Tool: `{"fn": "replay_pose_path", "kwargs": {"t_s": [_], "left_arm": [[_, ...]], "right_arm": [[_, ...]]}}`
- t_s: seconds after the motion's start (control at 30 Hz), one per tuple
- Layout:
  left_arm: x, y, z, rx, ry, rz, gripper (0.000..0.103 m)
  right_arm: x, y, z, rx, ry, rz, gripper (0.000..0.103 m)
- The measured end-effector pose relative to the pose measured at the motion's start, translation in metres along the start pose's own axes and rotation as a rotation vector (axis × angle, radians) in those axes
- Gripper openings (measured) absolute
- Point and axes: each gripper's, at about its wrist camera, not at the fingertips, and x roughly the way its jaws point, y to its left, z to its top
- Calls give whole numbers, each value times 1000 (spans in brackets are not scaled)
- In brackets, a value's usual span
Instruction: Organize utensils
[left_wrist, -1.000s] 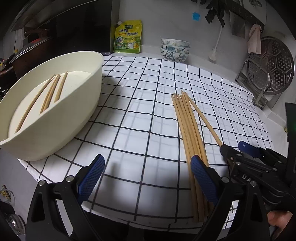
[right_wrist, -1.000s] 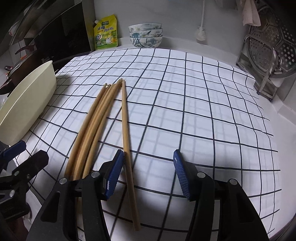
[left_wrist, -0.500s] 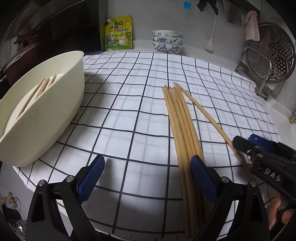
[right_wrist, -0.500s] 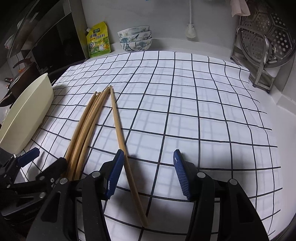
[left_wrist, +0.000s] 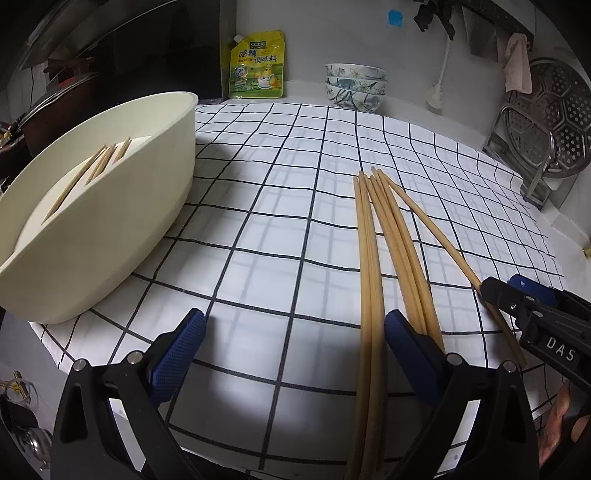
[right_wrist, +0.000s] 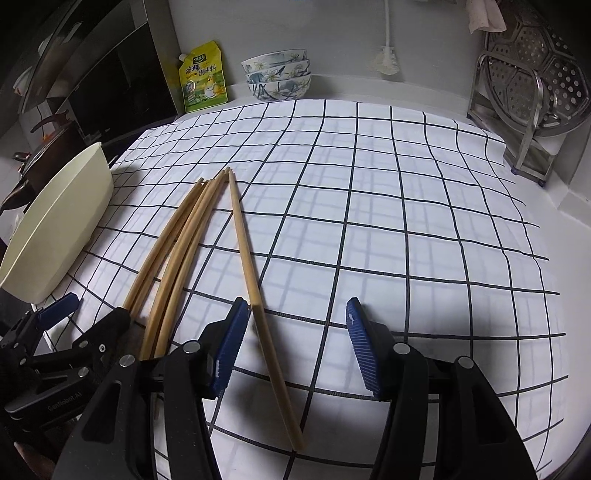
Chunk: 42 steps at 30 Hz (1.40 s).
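Several chopsticks (left_wrist: 94, 168) already lay in the cream tub (left_wrist: 155, 206) at the worktop's (right_wrist: 369, 221) left edge, so sorting looked partly done. About six loose chopsticks (left_wrist: 391, 236) remained on the checked cloth. The left gripper (left_wrist: 293, 354) had its fingers apart, nothing held. The right gripper (right_wrist: 295, 345) straddled one stray chopstick (right_wrist: 251, 273), fingers apart, unclamped. Compared with a second earlier, the bundle had split into two groups.
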Motion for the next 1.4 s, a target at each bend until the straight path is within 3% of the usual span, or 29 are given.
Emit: {"fn": "replay_pose_path", "kwargs": {"t_s": [0.73,1.03,1.17,1.23,1.33,1.4], "left_arm": [[6,20,4,-42,-16,64,96],[9,23,6,-42,-13,99,93],[10,21,7,-34,-22,108,84],[10,17,9,-26,-26,103,75],[10,10,11,-8,-28,89,60],[10,5,12,6,-27,75,42]], "right_arm": [[2,4,0,-5,0,5,53],[5,15,0,-53,-4,-53,53],[8,23,0,-86,-13,-71,53],[10,27,2,-90,-15,-66,48],[12,34,5,-110,-23,-64,26],[12,37,6,-121,-25,-60,9]]}}
